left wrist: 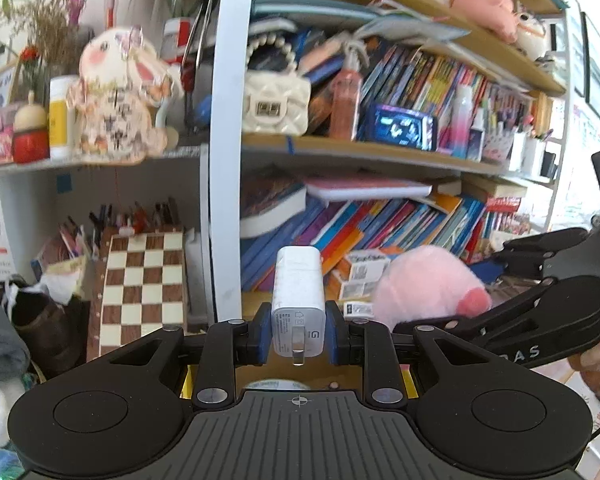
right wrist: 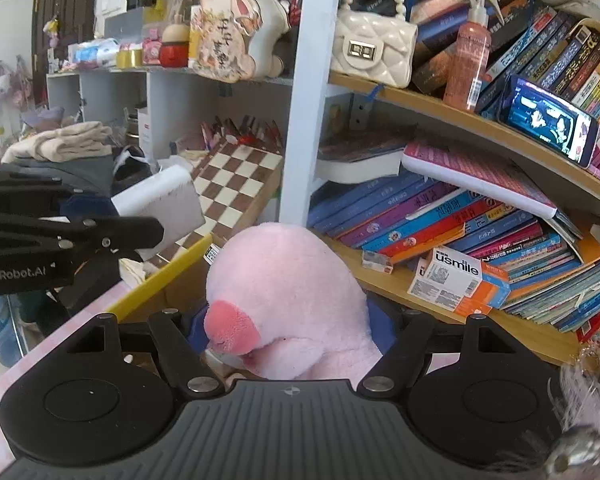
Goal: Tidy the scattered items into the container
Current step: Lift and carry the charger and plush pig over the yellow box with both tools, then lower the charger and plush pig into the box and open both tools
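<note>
The left gripper [left wrist: 299, 334] is pinching a white charger [left wrist: 299, 300] between its blue pads, holding it upright in front of a cluttered bookshelf [left wrist: 380, 156]. To its right, the right gripper [right wrist: 292, 332] is squeezing a pink plush toy [right wrist: 292, 292] by its sides, its jaws standing wide around the soft body. Both things are being held up in the air, near the lower shelf of leaning books [right wrist: 460, 224]. A chessboard [left wrist: 140, 284] is leaning on the far left.
</note>
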The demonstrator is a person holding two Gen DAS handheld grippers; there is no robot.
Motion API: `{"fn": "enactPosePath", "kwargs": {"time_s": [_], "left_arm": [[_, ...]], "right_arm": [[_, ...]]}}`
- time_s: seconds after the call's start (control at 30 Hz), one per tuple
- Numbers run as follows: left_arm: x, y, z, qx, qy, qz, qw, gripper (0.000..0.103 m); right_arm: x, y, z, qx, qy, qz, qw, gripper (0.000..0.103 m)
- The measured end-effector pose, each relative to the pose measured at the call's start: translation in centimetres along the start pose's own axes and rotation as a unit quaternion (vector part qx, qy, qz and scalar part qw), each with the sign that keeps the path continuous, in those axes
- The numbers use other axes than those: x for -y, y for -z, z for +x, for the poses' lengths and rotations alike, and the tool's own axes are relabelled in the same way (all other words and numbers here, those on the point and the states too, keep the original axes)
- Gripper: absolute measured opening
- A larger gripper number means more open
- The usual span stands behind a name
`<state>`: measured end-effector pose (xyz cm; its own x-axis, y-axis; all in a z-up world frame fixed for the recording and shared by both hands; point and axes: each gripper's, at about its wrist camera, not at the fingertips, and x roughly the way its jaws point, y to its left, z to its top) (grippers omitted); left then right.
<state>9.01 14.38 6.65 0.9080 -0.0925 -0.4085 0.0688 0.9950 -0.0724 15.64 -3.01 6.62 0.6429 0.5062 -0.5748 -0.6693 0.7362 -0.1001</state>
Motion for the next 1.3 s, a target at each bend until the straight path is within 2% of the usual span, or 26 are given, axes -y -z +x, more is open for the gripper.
{"fn": "enactPosePath", "kwargs": {"time_s": [0.43, 0.73, 1.07, 1.3], "left_arm": [[-2.3, 2.3, 6.5, -0.061, -0.003, -0.022, 0.9979, 0.025], [-3.8, 4.5, 10.1, -0.101, -0.012, -0.045, 0.9937, 0.025], [-5.7, 7.0, 11.2, -0.146, -0.039, -0.069, 0.9861, 0.025], [-5.2, 7.3, 11.0, -0.15, -0.055, -0.039, 0.9863, 0.025]], "right_arm": [[1.0, 0.3, 6.8, -0.047, -0.006, -0.008, 0.999, 0.073], [0.6, 1.9, 11.3, -0.094, -0.031, -0.026, 0.995, 0.074], [-1.7, 4.3, 13.5, -0.146, -0.092, -0.067, 0.983, 0.075], [-2.1, 5.6, 14.5, -0.181, -0.111, -0.052, 0.976, 0.075]]}}
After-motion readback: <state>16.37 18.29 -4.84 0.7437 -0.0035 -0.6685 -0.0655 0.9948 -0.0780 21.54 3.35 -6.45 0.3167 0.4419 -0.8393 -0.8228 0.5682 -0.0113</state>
